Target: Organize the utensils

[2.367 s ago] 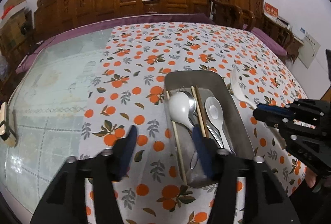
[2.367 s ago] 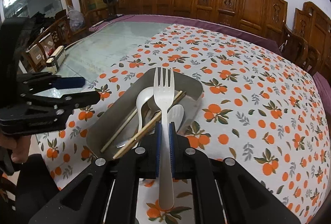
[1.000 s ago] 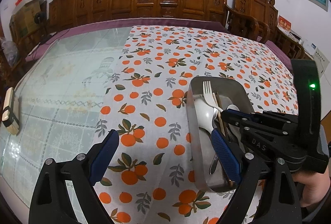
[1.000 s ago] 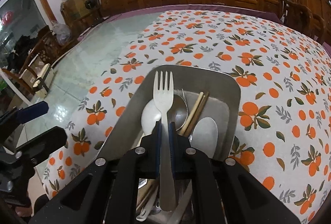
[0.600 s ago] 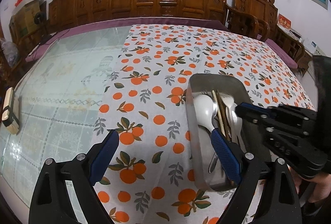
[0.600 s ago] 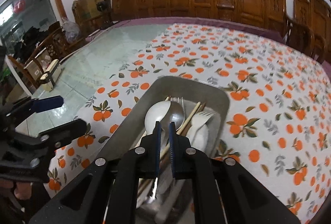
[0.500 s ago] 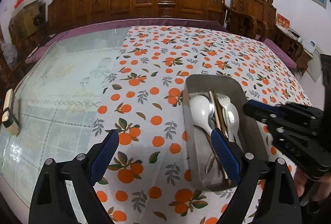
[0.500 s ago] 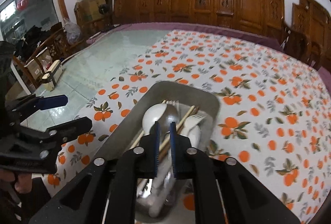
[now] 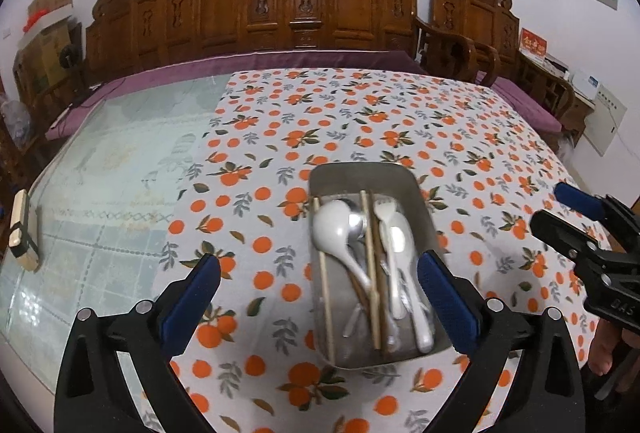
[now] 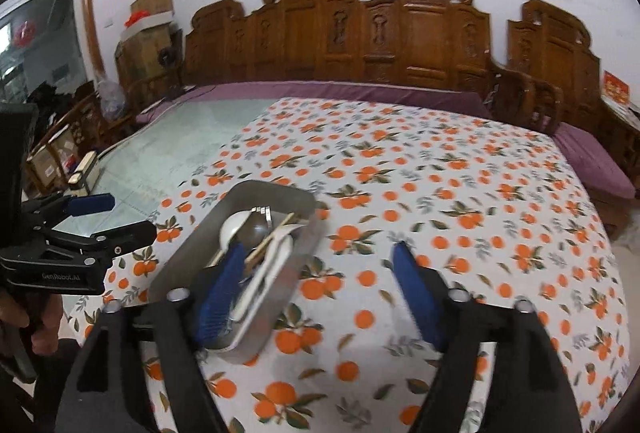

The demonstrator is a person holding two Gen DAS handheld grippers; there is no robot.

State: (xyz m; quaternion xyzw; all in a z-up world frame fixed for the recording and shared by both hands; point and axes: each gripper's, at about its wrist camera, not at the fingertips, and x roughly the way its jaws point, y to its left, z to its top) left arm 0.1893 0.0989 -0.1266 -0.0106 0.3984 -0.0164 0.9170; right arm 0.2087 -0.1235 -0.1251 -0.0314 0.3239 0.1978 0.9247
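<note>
Right wrist view: my right gripper [image 10: 320, 293] now gapes wide and empty, pulled back off the tray [image 9: 420, 193]. White fork [image 9: 386, 229] released 1 s ago, now lying among the spoons and chopsticks. Left gripper [image 9: 318, 289] spread, idle. Nothing loose on the tablecloth [image 9: 360, 113] beyond; job looks finished.

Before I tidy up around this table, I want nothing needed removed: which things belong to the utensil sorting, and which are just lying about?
Part of the job:
- rectangular metal tray
- white plastic fork
- white ceramic soup spoon
- wooden chopsticks

Just lying about:
- small cream-coloured box on the glass tabletop
- cardboard boxes by the wall
</note>
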